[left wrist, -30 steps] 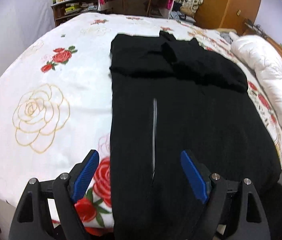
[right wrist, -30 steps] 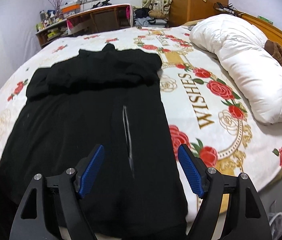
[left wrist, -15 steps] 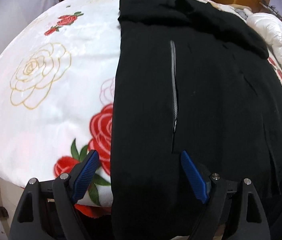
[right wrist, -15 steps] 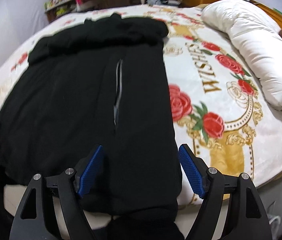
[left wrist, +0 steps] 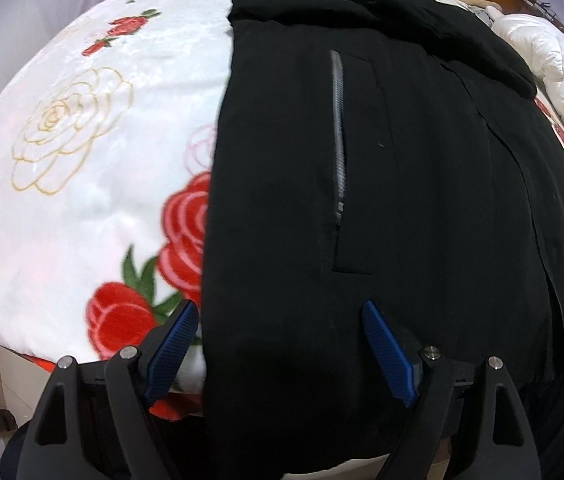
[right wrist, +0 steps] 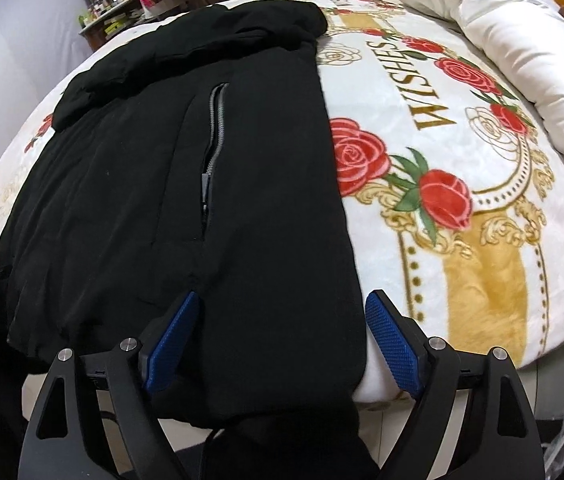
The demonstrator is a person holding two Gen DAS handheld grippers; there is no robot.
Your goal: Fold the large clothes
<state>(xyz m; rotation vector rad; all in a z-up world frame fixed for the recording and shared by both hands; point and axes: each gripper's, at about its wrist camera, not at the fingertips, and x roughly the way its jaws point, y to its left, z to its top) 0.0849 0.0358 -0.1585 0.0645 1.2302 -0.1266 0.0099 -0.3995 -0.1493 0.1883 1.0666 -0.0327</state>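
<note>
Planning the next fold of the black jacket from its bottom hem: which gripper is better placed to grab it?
Neither clearly. Left gripper and right gripper both hang open over the jacket's hem, each near its own side edge.

I see the bed (right wrist: pixel 462 240) (rose-print blanket on top) carrying a black coat (left wrist: pixel 402 200) and a white duvet (right wrist: pixel 522 52).
</note>
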